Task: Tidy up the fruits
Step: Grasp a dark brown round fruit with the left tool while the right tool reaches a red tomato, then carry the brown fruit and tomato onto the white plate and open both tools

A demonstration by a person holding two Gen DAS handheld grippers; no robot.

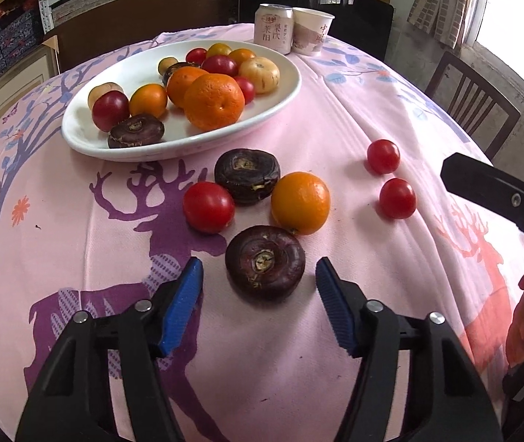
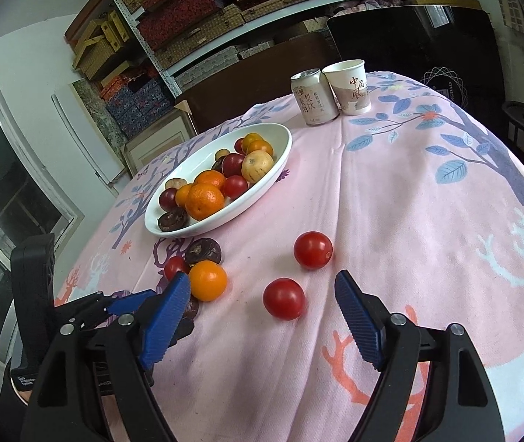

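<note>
A white oval plate (image 1: pixel 77 136) holds oranges, tomatoes, dark water chestnuts and pale fruits. On the pink cloth in front of it lie a water chestnut (image 1: pixel 247 175), a red tomato (image 1: pixel 208 206) and an orange (image 1: pixel 300 202). My left gripper (image 1: pixel 258 270) is open, and a second water chestnut (image 1: pixel 265 267) lies between its blue pads with a gap on each side. My right gripper (image 2: pixel 262 281) is open, with one small tomato (image 2: pixel 284 298) just ahead between its tips and another tomato (image 2: pixel 313 249) farther on.
A drink can (image 1: pixel 273 27) and a paper cup (image 1: pixel 311 31) stand at the table's far edge behind the plate. A wooden chair (image 1: pixel 472 103) is off to the right. Shelves of boxes (image 2: pixel 195 18) line the wall.
</note>
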